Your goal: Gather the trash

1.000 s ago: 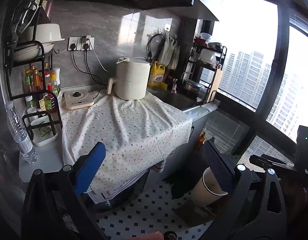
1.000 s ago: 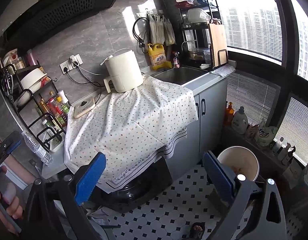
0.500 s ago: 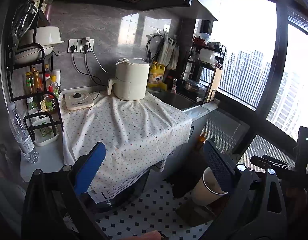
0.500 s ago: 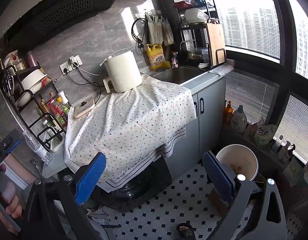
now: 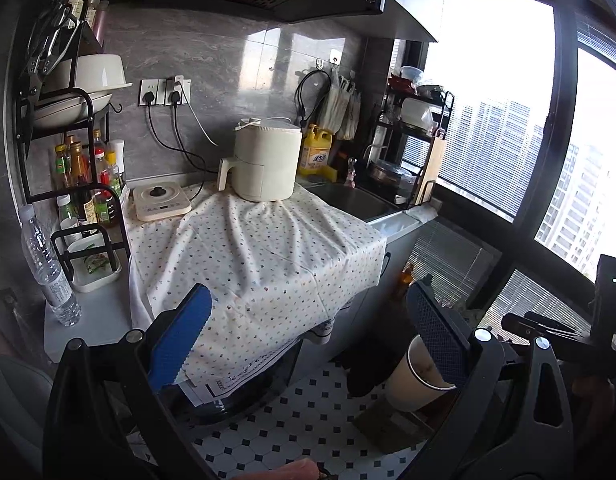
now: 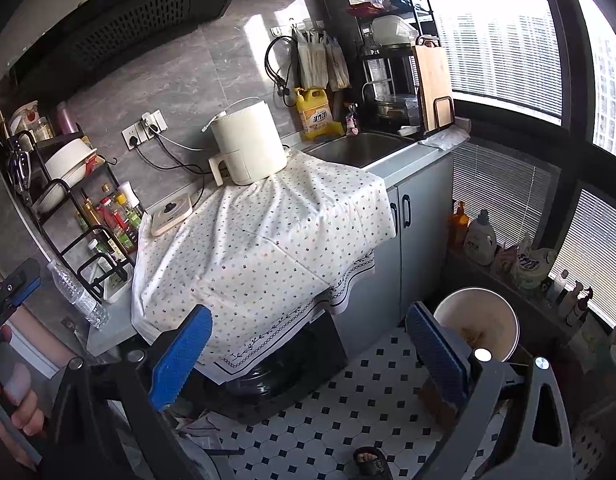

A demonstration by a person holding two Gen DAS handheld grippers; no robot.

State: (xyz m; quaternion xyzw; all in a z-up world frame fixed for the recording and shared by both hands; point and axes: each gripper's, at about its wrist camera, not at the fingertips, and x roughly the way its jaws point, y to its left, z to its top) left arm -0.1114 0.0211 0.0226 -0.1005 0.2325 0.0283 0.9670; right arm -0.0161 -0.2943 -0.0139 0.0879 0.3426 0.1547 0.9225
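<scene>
A tan paper cup [image 5: 412, 380] with brown residue inside stands on a block on the tiled floor, below the window. In the left wrist view my left gripper [image 5: 308, 336] is open and holds nothing; its right blue pad [image 5: 436, 332] overlaps the cup's rim. In the right wrist view the same cup [image 6: 480, 324] shows its open mouth just past the right pad [image 6: 436, 352] of my right gripper [image 6: 308, 354], which is also open with nothing in it. A clear plastic water bottle [image 5: 47, 268] stands upright at the counter's left end.
A dotted cloth [image 5: 259, 256] covers the counter and hangs over its front, with a white air fryer [image 5: 265, 164] on it. A bottle rack [image 5: 79, 184] stands left, a sink [image 6: 360, 148] right. Bottles [image 6: 480, 240] line the window ledge. Crumpled paper [image 6: 199, 428] lies on the floor; a sandalled foot [image 6: 368, 460] shows below.
Both views have drifted slightly. In the right wrist view the cup sits a little lower and a sandalled foot has come into view at the bottom. Both grippers stay open.
</scene>
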